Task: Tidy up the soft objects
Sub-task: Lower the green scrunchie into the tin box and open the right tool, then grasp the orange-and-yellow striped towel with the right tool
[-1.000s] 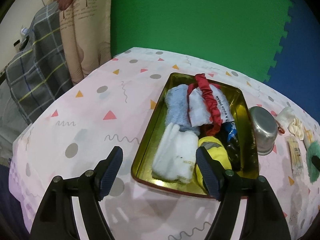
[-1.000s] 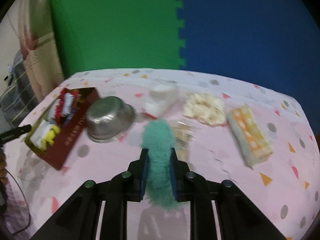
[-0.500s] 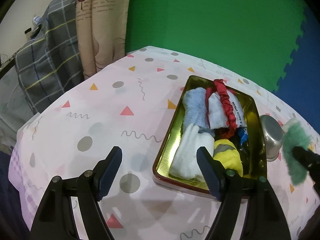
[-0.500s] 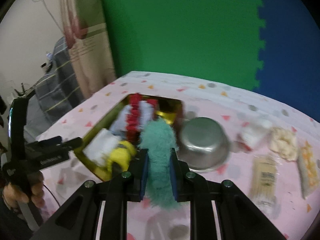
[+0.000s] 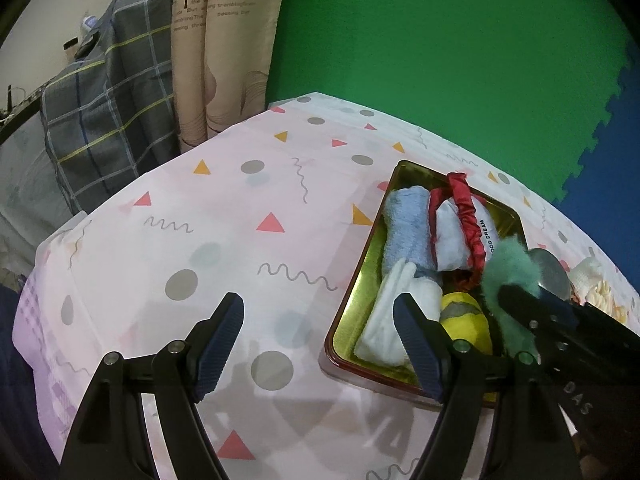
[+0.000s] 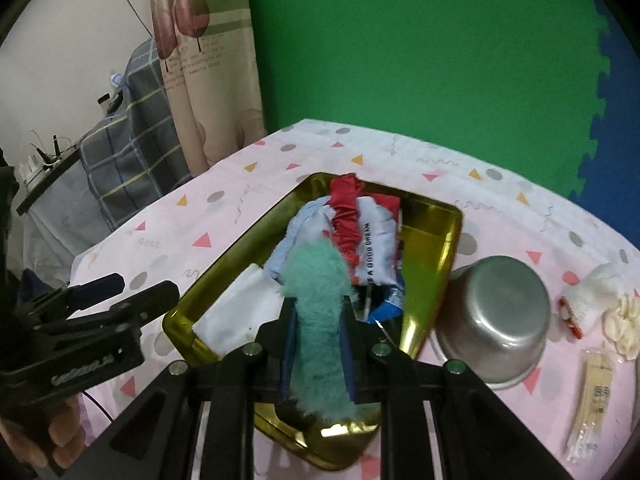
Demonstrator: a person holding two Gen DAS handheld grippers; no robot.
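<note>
A gold tray [image 6: 440, 240] [image 5: 360, 276] with a red outer rim holds a white cloth [image 6: 240, 312], a light blue towel [image 5: 404, 232], a white pouch wrapped in a red scrunchie [image 6: 348, 216] and a yellow soft item [image 5: 466, 322]. My right gripper [image 6: 318, 312] is shut on a fluffy teal scrunchie [image 6: 316, 280] [image 5: 508, 272] and hovers over the tray. My left gripper [image 5: 318, 320] stands open with nothing between its fingers, just left of the tray's near corner.
A steel bowl [image 6: 496, 312] sits right of the tray. Beyond it lie a white-and-red cloth [image 6: 588, 304], a cream scrunchie [image 6: 626, 324] and a pack of cotton swabs [image 6: 592, 400]. A plaid cloth [image 5: 108, 112] and a curtain [image 5: 216, 52] stand past the table's left edge.
My right gripper has carried the teal scrunchie leftward from beside the bowl to over the tray. In the left wrist view the tray has shifted towards the right.
</note>
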